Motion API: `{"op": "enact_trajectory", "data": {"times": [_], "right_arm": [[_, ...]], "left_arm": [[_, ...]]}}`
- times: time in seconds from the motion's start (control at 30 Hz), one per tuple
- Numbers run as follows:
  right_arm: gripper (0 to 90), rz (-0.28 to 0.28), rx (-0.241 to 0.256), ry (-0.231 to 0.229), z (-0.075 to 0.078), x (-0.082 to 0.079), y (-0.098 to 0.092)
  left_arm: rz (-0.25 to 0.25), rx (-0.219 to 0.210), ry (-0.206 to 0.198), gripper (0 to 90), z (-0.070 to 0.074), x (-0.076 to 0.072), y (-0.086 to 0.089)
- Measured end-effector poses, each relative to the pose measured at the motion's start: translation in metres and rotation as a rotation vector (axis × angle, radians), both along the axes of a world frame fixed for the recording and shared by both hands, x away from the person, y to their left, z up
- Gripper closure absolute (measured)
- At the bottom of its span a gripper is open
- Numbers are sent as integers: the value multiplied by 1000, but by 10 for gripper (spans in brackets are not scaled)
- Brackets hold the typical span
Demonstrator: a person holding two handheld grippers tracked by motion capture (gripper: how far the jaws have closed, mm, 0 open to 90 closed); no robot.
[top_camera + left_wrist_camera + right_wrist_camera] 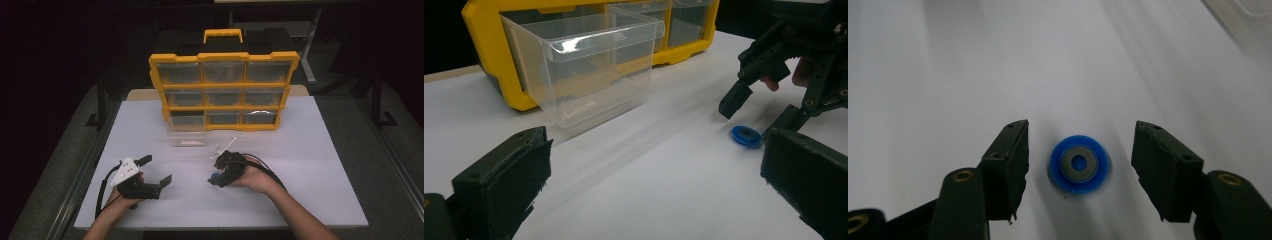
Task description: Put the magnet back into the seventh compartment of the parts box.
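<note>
Right gripper [1079, 150] nearest the lens: jaws spread wide, straddling the blue disc [1079, 163], bare table on either side of it, neither jaw touching. Disc lies flat on the white table [948, 60], grey ring at its centre. In the left gripper view the same right gripper [754, 117] stands tilted down over the blue disc [745, 135], one jaw tip just above and beyond it, the other at its near edge.

Left gripper [157, 170] held open, jaws parted and nothing between them, well apart from the disc, with clear table between the two grippers. Ahead of the left gripper sits a clear plastic drawer [584, 65], pulled out of the yellow organiser [223, 90] and resting on the table just in front of it. Open white surface runs from the drawer's front lip to both grippers.

Table's near edge lies close behind both hands; far right portion of table is bare.
</note>
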State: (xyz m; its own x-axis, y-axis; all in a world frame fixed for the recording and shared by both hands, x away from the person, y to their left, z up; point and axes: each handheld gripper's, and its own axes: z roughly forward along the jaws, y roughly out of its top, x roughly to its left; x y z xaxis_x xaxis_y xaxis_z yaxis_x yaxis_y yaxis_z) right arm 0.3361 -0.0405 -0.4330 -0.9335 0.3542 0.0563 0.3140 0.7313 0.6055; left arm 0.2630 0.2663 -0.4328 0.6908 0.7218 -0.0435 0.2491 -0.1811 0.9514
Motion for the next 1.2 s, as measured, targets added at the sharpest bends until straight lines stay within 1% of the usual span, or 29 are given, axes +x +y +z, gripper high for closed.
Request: {"op": "enact_trajectory", "data": {"times": [0.1, 0.2, 0.3, 0.33, 0.37, 0.4, 0.43, 0.77, 1.07, 1.1, 1.2], "right_arm": [[399, 0, -1, 4, 0, 0, 0], [426, 7, -8, 7, -1, -1, 1], [439, 16, -14, 1, -2, -1, 2], [447, 32, -14, -12, -3, 0, 1], [455, 33, -16, -11, -3, 0, 2], [456, 25, -19, -4, -3, -1, 2], [459, 24, -22, -5, -3, -1, 3], [523, 37, -45, -20, -4, -1, 2], [590, 36, -49, -22, -3, -1, 2], [600, 37, -48, -21, -3, -1, 2], [605, 38, -47, -19, -3, -1, 2]], "left_arm": [[0, 2, -1, 0, 0, 0, 0], [-2, 4, 0, 0, 0, 0, 0], [-4, 8, 0, 0, 0, 0, 0], [-3, 7, 0, 0, 0, 0, 0], [-4, 7, -1, 0, 0, 0, 0], [-3, 1, 0, 0, 0, 0, 0], [-3, 5, 0, 0, 0, 0, 0], [-6, 7, -1, 0, 0, 0, 0], [-7, 6, -1, 0, 0, 0, 0], [-8, 11, -1, 0, 0, 0, 1], [-7, 7, -4, 0, 0, 0, 0]]}}
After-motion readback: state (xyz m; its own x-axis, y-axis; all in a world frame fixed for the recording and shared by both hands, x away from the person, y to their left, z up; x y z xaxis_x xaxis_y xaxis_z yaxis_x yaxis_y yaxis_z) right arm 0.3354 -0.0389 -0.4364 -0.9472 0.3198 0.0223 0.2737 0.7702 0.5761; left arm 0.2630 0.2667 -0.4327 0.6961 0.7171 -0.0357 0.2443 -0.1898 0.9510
